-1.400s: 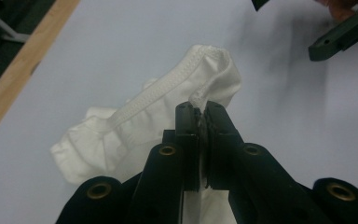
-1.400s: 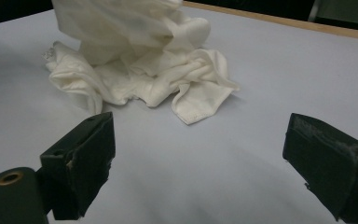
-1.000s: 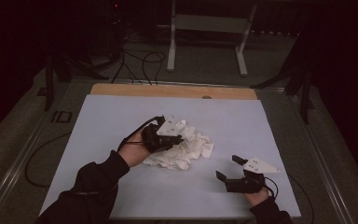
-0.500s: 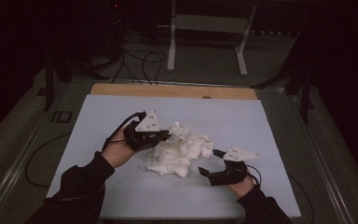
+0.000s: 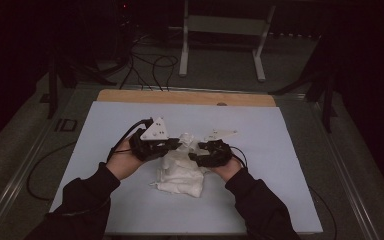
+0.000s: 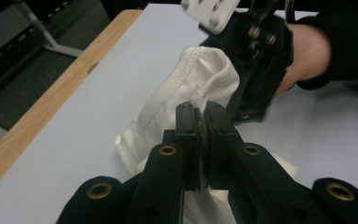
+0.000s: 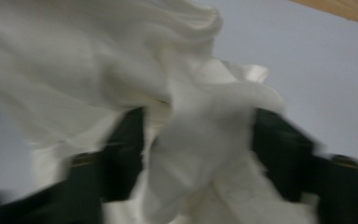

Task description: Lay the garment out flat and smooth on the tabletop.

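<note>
A pale blue-grey sheet covers most of the table (image 5: 280, 165), leaving a strip of light wood (image 5: 185, 97) bare along the far edge. The room around it is dark; black cables (image 5: 152, 67) loop over a grey floor beyond the table, and a white metal stand (image 5: 220, 30) rises behind them.

Near the middle of the sheet lies a crumpled white cloth (image 5: 180, 177), soft and matte, heaped in loose folds with a stitched hem that shows in the left gripper view (image 6: 177, 88). Part of it rests on the table while its upper part is lifted between the two claws.

The left claw (image 5: 176, 145), black and boxy with brass-coloured rivets and a grey three-cornered plate on top, is pressed together on a thin edge of the cloth (image 6: 200, 100). The right claw (image 5: 196, 159) faces it from just beside. In the right gripper view, which is blurred, its dark jaws stand apart on either side of a thick bunch of the cloth (image 7: 200, 154); whether they grip it cannot be told. Both forearms wear dark sleeves (image 5: 260, 210).
</note>
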